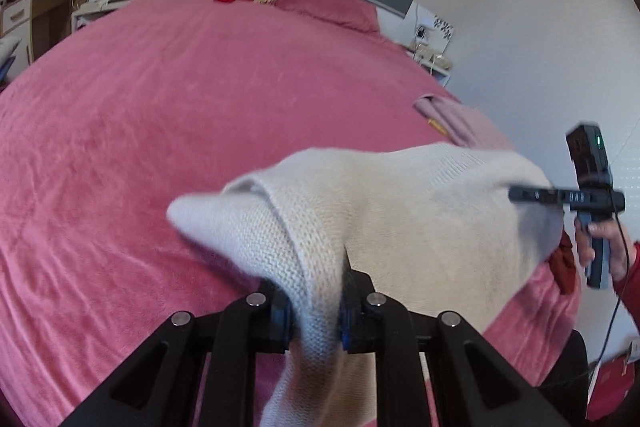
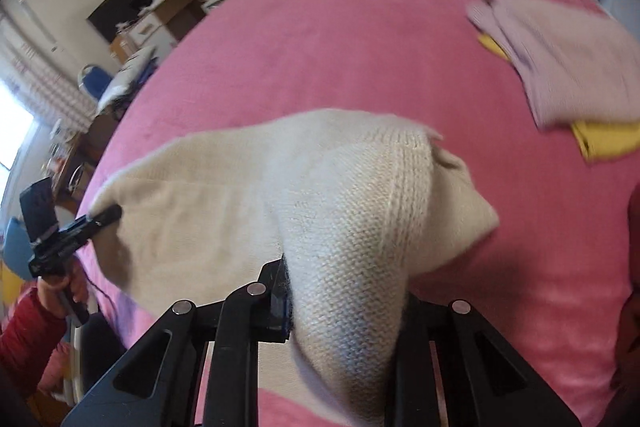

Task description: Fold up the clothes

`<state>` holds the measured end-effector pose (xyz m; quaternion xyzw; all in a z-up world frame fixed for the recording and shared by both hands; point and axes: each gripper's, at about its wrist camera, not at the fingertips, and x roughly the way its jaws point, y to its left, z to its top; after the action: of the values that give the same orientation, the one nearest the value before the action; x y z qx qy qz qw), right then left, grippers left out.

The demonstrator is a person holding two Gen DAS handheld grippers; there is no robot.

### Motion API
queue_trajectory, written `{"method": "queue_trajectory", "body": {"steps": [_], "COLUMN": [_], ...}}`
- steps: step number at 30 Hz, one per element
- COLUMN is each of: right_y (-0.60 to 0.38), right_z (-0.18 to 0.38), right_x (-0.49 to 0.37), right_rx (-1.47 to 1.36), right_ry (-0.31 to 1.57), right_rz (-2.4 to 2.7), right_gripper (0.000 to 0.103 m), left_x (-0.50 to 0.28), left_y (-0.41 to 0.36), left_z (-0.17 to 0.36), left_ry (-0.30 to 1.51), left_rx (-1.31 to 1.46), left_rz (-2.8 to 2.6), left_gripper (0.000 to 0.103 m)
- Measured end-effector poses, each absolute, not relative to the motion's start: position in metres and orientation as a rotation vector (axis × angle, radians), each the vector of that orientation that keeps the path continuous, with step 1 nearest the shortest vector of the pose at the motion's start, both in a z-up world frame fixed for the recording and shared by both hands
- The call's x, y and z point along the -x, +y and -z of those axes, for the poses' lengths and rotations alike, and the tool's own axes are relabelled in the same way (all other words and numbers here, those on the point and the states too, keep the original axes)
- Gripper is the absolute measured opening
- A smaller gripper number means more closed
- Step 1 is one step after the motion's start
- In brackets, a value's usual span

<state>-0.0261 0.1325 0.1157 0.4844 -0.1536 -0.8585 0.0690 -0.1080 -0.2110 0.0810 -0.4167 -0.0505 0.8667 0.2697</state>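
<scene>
Cream knit sweater (image 1: 320,267) is clenched in the left gripper (image 1: 316,315) and right gripper (image 2: 344,307), hanging between them above the pink bed (image 1: 160,107). Advice: keep both corners level and taut, lay flat before folding.

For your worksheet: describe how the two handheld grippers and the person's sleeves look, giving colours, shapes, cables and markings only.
Both grippers are black, with angular linkage arms joined by round silver pins and blue pads at the fingers. The right gripper carries pale lettering along its side, an upright black box with a small green light and a thin dark cable. The left gripper looks alike. Both sleeves are red.
</scene>
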Motion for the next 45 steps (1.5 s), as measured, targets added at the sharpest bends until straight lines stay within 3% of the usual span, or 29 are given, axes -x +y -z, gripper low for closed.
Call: {"method": "queue_trajectory", "body": {"steps": [6, 15, 19, 24, 26, 28, 30, 34, 41, 45], "right_y": [0.044, -0.13, -0.212, -0.274, -0.278, -0.27, -0.252, -0.227, -0.218, -0.205], "right_z": [-0.187, -0.234, -0.199, -0.091, -0.048, -0.029, -0.024, -0.022, -0.067, -0.074], "right_x": [0.071, 0.18, 0.254, 0.319, 0.334, 0.344, 0.356, 0.369, 0.356, 0.357], "right_rx": [-1.348, -1.16, -1.157, -1.338, -1.439, -1.46, -1.472, -1.495, -1.295, -1.302], "right_ry": [-0.167, 0.165, 0.26, 0.311, 0.313, 0.222, 0.088, -0.034, 0.194, 0.264], "right_rz": [2.537, 2.412, 2.356, 2.27, 2.27, 2.288, 2.334, 2.284, 2.454, 2.444], "right_gripper": [0.022, 0.022, 0.022, 0.022, 0.025, 0.039, 0.078, 0.081, 0.081, 0.081], "left_x": [0.074, 0.012, 0.009, 0.025, 0.023, 0.018, 0.017, 0.013, 0.003, 0.013], "left_y": [-0.273, -0.46, -0.532, -0.562, -0.569, -0.57, -0.572, -0.578, -0.575, -0.574], "left_z": [-0.12, -0.146, -0.084, 0.013, 0.034, 0.037, 0.039, 0.044, 0.036, 0.037], "left_ry": [-0.22, -0.574, -0.722, -0.938, -0.993, -0.986, -1.017, -1.159, -1.299, -1.278], "left_rx": [0.997, 0.913, 1.08, 1.298, 1.28, 1.224, 1.197, 1.17, 1.106, 1.175], "left_rz": [-2.481, -2.956, -3.07, -3.01, -3.014, -3.033, -3.023, -2.977, -2.965, -2.941], "left_gripper": [0.015, 0.016, 0.017, 0.018, 0.024, 0.028, 0.028, 0.031, 0.031, 0.031]}}
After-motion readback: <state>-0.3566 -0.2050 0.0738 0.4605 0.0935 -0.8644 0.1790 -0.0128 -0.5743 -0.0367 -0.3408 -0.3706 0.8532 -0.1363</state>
